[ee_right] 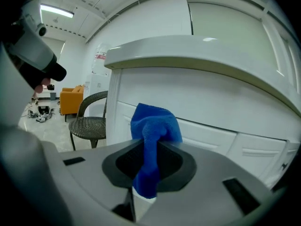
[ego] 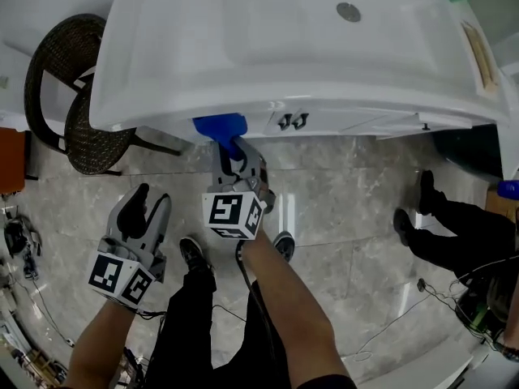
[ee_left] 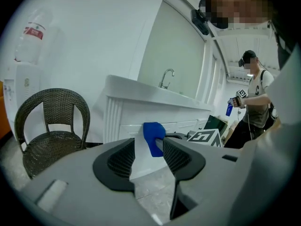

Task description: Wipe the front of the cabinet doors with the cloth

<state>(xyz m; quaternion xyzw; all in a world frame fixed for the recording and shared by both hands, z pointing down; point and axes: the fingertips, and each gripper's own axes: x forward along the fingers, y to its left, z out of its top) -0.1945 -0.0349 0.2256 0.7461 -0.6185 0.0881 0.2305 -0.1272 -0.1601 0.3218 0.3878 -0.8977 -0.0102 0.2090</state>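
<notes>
The white cabinet point(ego: 324, 124) stands under a sink top, its door fronts facing me. My right gripper point(ego: 232, 154) is shut on a blue cloth point(ego: 220, 126), which it holds up against the cabinet's upper front near the left end. In the right gripper view the cloth point(ee_right: 154, 128) bunches out between the jaws, just in front of the panelled doors point(ee_right: 221, 138). My left gripper point(ego: 152, 201) hangs lower and to the left over the floor, open and empty. The left gripper view looks through that open gripper point(ee_left: 146, 157) at the cloth point(ee_left: 153, 136) and the cabinet point(ee_left: 127, 114).
A dark wicker chair point(ego: 71, 96) stands at the cabinet's left end. Another person's legs point(ego: 454, 233) are on the floor to the right, and that person point(ee_left: 254, 100) holds a blue spray bottle point(ee_left: 228, 108). Cables trail over the grey tiled floor point(ego: 349, 217).
</notes>
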